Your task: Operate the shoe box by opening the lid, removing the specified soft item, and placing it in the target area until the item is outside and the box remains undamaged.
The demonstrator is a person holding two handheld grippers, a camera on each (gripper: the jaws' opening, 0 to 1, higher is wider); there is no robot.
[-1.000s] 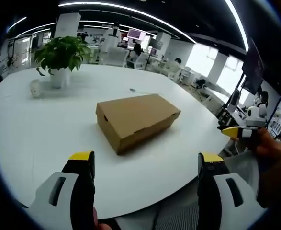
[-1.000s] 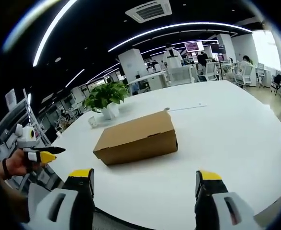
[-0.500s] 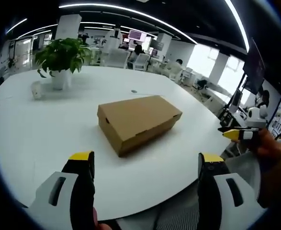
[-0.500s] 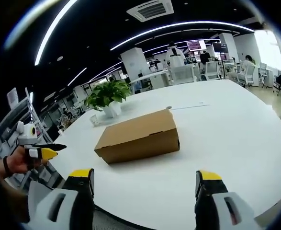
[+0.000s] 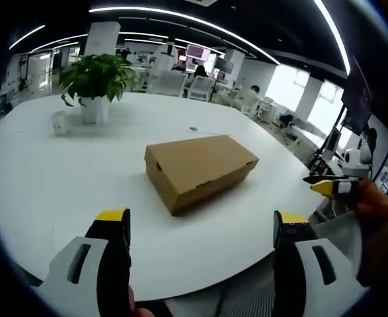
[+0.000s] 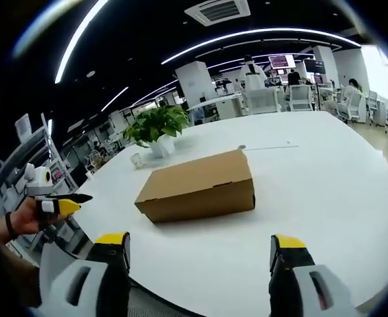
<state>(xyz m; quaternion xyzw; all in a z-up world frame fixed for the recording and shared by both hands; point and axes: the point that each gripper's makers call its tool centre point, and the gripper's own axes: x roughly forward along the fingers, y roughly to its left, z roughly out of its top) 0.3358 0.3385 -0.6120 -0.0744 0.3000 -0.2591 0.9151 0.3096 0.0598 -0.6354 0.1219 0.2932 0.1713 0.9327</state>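
A closed brown cardboard shoe box [image 5: 200, 168] [image 6: 199, 186] lies on the white table [image 5: 61, 172] [image 6: 312, 165], lid down and flat. My left gripper [image 5: 201, 226] hangs open over the near table edge, well short of the box. The right gripper [image 6: 201, 246] is open too, also short of the box. In the left gripper view the right gripper [image 5: 331, 186] comes in at the right edge, held by a hand. In the right gripper view the left gripper [image 6: 60, 205] shows at the left edge in a hand. The box's contents are hidden.
A potted green plant [image 5: 96, 78] [image 6: 159, 125] in a white pot stands at the far side of the table, with a small white cup [image 5: 59, 123] [image 6: 136, 160] beside it. Office desks, chairs and people fill the background. A small dark mark [image 5: 193, 129] lies behind the box.
Both views have shifted slightly, so the box sits a little further right and closer in each. The box has not moved and both grippers stay open.
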